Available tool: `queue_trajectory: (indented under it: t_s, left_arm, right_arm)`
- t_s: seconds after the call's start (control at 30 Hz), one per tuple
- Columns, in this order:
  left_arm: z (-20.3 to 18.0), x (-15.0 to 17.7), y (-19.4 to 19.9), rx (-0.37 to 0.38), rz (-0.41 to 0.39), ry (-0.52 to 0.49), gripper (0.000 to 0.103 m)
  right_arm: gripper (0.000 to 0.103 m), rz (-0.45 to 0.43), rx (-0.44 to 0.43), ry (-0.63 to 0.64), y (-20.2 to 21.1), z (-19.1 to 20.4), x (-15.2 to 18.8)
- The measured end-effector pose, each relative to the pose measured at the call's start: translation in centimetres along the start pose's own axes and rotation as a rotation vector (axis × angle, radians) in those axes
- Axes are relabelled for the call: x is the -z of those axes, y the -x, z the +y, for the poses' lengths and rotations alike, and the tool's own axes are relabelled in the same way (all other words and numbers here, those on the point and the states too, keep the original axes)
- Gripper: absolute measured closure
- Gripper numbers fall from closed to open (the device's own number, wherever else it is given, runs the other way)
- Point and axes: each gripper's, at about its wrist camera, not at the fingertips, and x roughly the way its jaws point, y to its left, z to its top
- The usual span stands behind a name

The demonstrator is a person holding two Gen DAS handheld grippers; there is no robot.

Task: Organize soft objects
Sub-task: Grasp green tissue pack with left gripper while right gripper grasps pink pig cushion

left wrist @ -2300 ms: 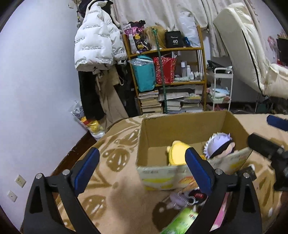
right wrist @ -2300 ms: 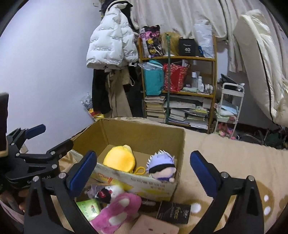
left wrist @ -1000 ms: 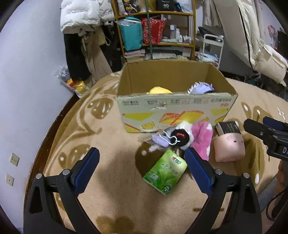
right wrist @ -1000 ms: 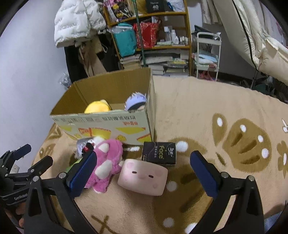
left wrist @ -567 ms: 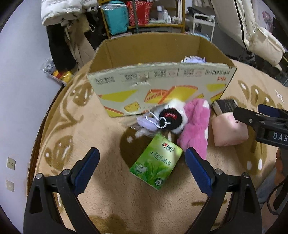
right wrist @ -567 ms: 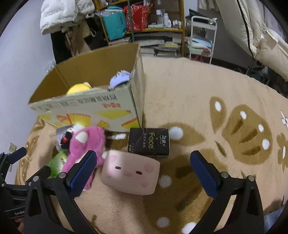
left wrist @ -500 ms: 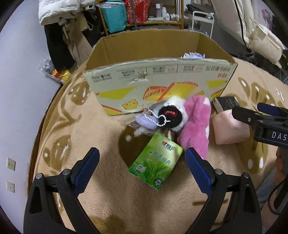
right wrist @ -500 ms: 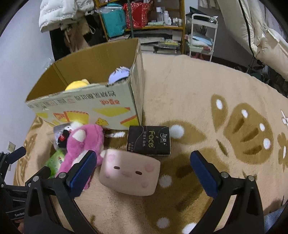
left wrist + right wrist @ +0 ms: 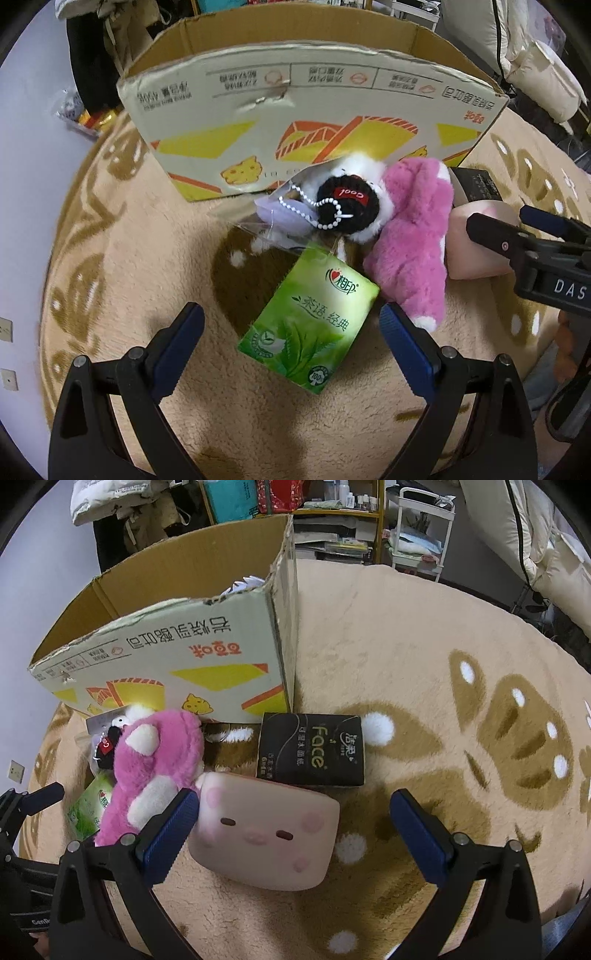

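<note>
Pink pig cushion (image 9: 264,834) lies crosswise just ahead of the empty, wide-open right gripper (image 9: 291,821) — left gripper (image 9: 291,339), also spread, faces the green tissue pack (image 9: 310,319).

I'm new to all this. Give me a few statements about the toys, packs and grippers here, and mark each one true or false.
1. The pink plush lies outside the cardboard box. True.
2. The left gripper is clamped on the green tissue pack. False: it is open, and the pack lies loose on the rug.
3. The black Face pack lies beside the box's corner. True.
4. The pig-face cushion is inside the box. False: it lies on the rug, in front of the open right gripper.
5. The green pack stands upright. False: it lies flat.
</note>
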Motion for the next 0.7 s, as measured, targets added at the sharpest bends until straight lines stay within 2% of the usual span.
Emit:
queue_trajectory:
  t_s: [0.23,0.43,0.57,0.7]
  left_arm:
    - [0.2,0.1,-0.2,0.045,0.022,0.019,0.008]
    - [0.6,0.0,-1.4,0.032,0.053,0.010,0.008]
    - [0.5,0.1,-2.0,0.049,0.069,0.015,0.020]
    - [0.4,0.0,-2.6,0.062,0.070,0.013,0.026]
  right_arm:
    - [0.000,0.013,-0.011,-0.014,-0.4,0.0,-0.1]
    - [0.000,0.057,-0.056,-0.030,-1.6,-1.1,-0.4]
    - [0.000,0.078,-0.068,-0.026,-2.3,-1.3,-0.5]
    - [0.000,0.079,-0.059,-0.013,-2.6,-1.1,-0.2]
